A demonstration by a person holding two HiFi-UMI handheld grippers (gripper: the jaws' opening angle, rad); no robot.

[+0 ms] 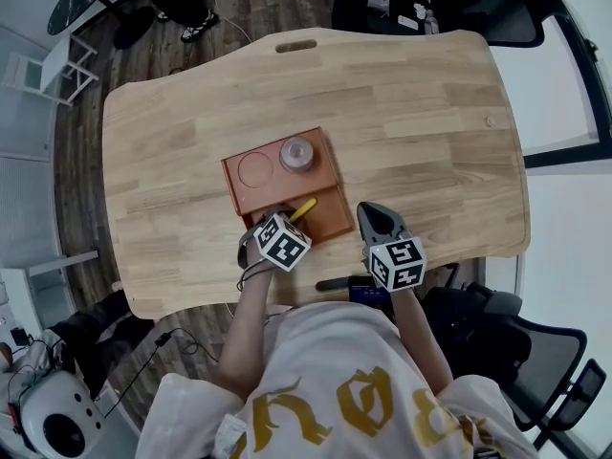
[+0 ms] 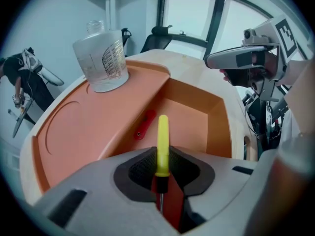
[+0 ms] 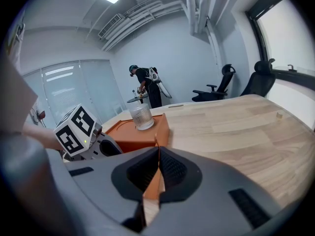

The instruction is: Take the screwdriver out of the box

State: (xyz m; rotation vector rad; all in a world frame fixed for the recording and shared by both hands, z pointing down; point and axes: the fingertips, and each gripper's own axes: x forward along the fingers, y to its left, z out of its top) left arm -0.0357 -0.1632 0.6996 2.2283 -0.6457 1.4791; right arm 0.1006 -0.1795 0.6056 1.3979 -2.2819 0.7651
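Note:
An orange box [image 1: 232, 185] lies mid-table, its near compartment sunk lower [image 2: 197, 112]. The screwdriver [image 1: 303, 209] has a yellow handle [image 2: 163, 136] and a thin dark shaft; it stands tilted over that compartment. My left gripper [image 1: 285, 216] points steeply down, its pads pressed on the lower end of the handle [image 2: 163, 155]. To the right of the box, my right gripper [image 1: 375, 216] hovers over bare wood, its pads touching with nothing between them [image 3: 158, 156]. A small red piece [image 2: 143, 125] lies on the compartment's sloped wall.
A clear jar [image 1: 297, 154] stands on the box's raised far part beside a round recess [image 1: 255, 169]. A dark device [image 1: 368, 290] lies at the table's near edge. Office chairs [image 1: 516, 342] surround the table; a person [image 3: 147, 85] stands far off.

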